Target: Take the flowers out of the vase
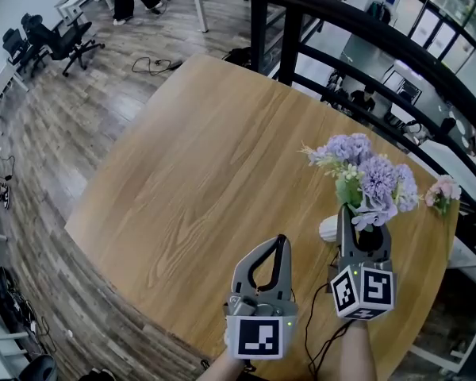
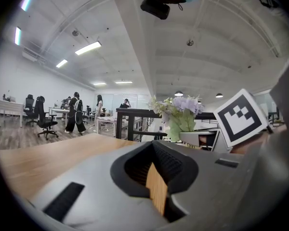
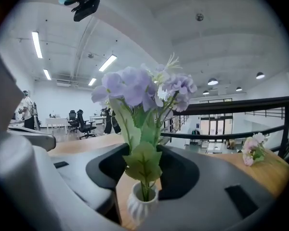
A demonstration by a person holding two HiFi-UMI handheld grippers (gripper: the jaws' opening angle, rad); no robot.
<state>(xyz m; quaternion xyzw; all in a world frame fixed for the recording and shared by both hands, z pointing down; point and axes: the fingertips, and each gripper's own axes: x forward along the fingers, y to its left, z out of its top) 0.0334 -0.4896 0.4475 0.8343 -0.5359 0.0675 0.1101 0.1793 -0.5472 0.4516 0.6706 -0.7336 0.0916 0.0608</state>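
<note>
Straddling flowers (image 3: 137, 88), right tongs (image 3: 143, 170) half open

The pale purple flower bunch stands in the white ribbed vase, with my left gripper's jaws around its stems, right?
Not the left. It is the right gripper whose jaws stand around the stems of the pale purple flower bunch in the white ribbed vase; the right gripper view shows it.

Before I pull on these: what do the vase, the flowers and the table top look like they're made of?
Vase: white, ribbed, with a slight sheen; probably glazed ceramic, possibly plastic.
Flowers: likely artificial, fabric or plastic; very uniform lilac petals and flat, matte leaves.
Table: wood or wood-look laminate; pale grain lines and a smooth satin surface.
</note>
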